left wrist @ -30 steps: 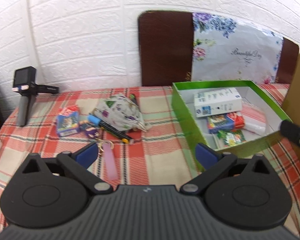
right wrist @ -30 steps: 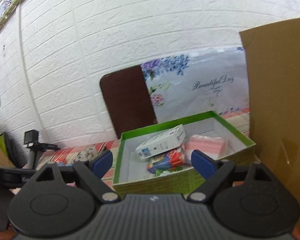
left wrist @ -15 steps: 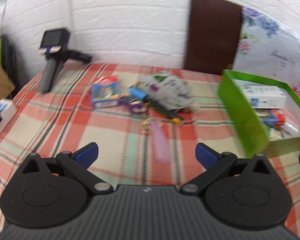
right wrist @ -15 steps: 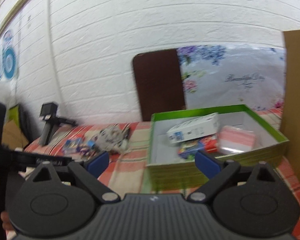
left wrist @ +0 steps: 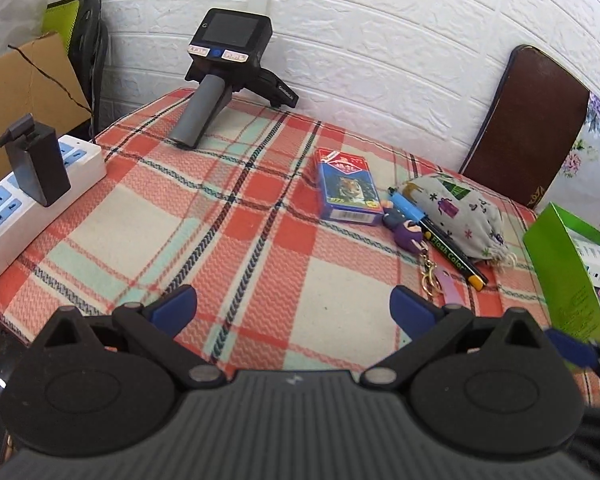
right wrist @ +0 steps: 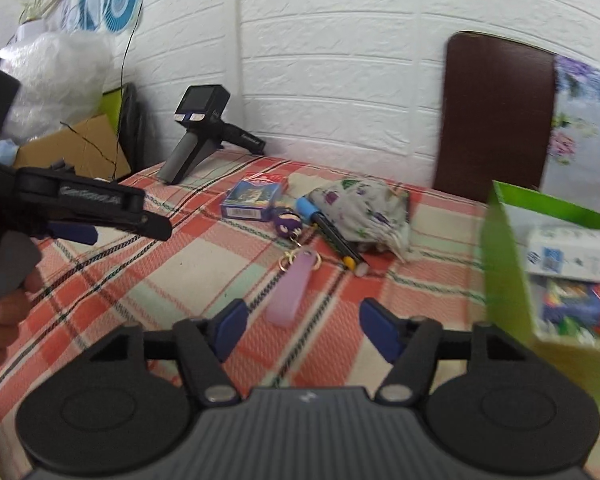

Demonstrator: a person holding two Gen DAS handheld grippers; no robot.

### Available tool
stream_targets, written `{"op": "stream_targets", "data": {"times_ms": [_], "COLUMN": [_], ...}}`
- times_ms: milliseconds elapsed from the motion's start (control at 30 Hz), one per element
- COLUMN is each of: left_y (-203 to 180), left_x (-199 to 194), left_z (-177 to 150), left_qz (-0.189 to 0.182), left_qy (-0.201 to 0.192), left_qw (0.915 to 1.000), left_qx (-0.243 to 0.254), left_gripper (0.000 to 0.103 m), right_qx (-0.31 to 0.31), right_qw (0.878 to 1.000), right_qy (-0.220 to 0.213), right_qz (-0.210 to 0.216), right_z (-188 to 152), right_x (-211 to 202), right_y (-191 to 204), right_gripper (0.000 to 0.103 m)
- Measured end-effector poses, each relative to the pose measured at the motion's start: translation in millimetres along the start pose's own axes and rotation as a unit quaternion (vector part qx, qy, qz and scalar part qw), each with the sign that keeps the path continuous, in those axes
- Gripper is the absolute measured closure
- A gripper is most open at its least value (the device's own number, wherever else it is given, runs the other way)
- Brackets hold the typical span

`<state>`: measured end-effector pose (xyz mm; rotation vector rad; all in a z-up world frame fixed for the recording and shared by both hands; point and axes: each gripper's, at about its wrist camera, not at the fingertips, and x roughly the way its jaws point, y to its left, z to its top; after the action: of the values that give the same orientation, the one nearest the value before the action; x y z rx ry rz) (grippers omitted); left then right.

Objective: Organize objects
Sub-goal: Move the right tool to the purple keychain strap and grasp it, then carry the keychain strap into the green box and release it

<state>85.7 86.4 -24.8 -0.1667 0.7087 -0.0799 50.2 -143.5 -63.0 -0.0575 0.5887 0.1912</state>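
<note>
The right gripper [right wrist: 300,326] hovers over the plaid tablecloth [right wrist: 228,264], jaws closing on nothing, the lilac keychain strap [right wrist: 290,292] just ahead. The left gripper [left wrist: 292,306] gapes empty, short of the tiger card box [left wrist: 346,186], marker pen [left wrist: 440,240] and printed pouch [left wrist: 460,210]. The green box [right wrist: 504,260] stands right.

My left handheld black plastic two-finger gripper [left wrist: 292,306]: ribbed grey housing, two round black discs, silver pivot screws, blue finger pads [left wrist: 172,307]. My right black plastic gripper [right wrist: 300,324] is the same build; white lettering on the left's arm.
</note>
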Motion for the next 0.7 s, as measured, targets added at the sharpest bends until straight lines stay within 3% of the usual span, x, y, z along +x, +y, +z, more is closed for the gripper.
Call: {"op": "stream_targets", "data": {"times_ms": [100,167,233,367,467,567,667,700], "left_y": [7.0,10.3,10.8,1.1,-13.9,-34.8,-55.1,-58.6], "left_x": [4.4,8.3,12.4,20.2,25.7,30.4,25.2,24.9], "left_z": [0.7,2.4,3.5,1.5,-6.0,-17.7,-29.5,-31.3], "left_qz": [-0.015,-0.029,-0.045,-0.087,-0.135,-0.186,-0.174,-0.173], "left_qy": [0.009,0.017,0.027,0.049,0.080,0.126,0.135,0.146], "left_qw": [0.9998,0.9994,0.9984,0.9948,0.9874,0.9743,0.9754,0.9738], "left_qx": [-0.004,-0.013,-0.020,-0.021,-0.023,-0.014,0.016,0.019], "left_gripper": [0.001,0.002,0.003,0.004,0.007,0.025,0.054,0.072], "right_qx": [-0.008,0.001,0.029,0.048,0.045,0.082,0.113,0.119], "right_qw": [1.000,0.998,0.998,0.996,0.995,0.988,0.983,0.982], "right_qy": [0.025,0.064,0.054,0.058,0.064,0.074,0.069,0.063], "right_qz": [0.006,0.006,0.016,0.046,0.067,0.104,0.129,0.133], "right_z": [12.2,9.8,2.4,-17.6,-34.8,-39.3,-40.0,-39.4], "right_x": [36.2,61.4,61.3,29.5,3.2,-11.5,-25.0,-29.9], "right_y": [0.3,-1.2,-5.3,-2.0,6.1,6.4,1.0,0.0], "right_gripper": [0.051,0.065,0.084,0.084,0.084,0.084,0.084,0.084]}}
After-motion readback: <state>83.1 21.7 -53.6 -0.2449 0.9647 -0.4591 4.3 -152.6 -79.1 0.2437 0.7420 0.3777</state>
